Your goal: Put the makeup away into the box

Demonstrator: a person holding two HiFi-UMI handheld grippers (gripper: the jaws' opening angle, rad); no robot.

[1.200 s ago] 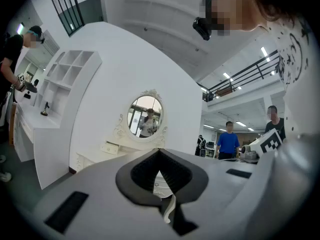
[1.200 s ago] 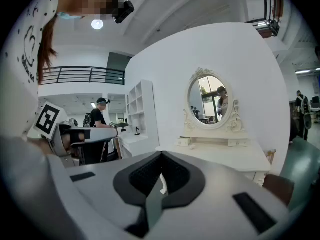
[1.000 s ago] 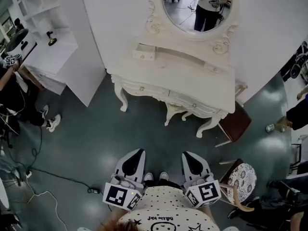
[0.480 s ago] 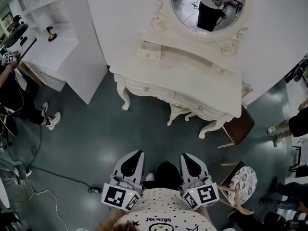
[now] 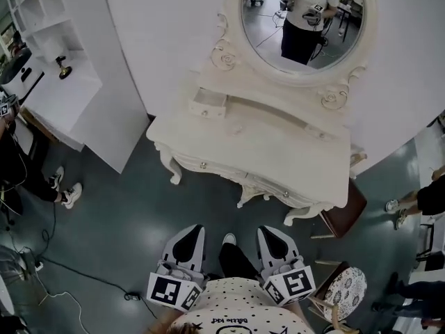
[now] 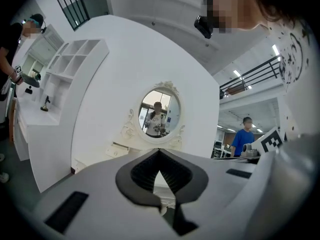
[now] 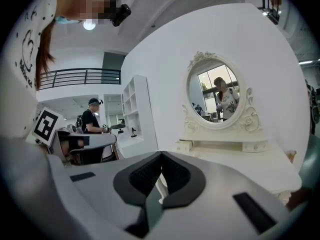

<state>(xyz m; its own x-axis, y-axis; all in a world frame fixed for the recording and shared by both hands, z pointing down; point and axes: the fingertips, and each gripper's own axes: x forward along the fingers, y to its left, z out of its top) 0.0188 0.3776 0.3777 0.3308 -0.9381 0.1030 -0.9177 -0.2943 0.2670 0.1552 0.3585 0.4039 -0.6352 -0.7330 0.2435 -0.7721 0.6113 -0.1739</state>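
Observation:
A cream dressing table [image 5: 278,160] with an oval mirror [image 5: 303,21] stands ahead against the white wall. On its top at the left sits a small drawer box [image 5: 208,103], which also shows in the left gripper view as the drawer box [image 6: 119,149] and in the right gripper view as the drawer box [image 7: 184,145]. I cannot make out any makeup on the tabletop. My left gripper [image 5: 197,229] and right gripper [image 5: 268,230] are held side by side close to the body, well short of the table. Both are shut and empty, as seen at the left gripper [image 6: 160,154] and the right gripper [image 7: 161,155].
A white shelf unit [image 5: 59,72] stands left of the table. A brown stool [image 5: 342,211] is tucked at the table's right end, and a patterned chair [image 5: 346,291] is at my right. Cables [image 5: 66,282] trail over the grey floor at left. People stand at both sides.
The dressing table and mirror have drawn nearer and larger in the head view as the person walks forward. Both grippers stay shut and level, carried along.

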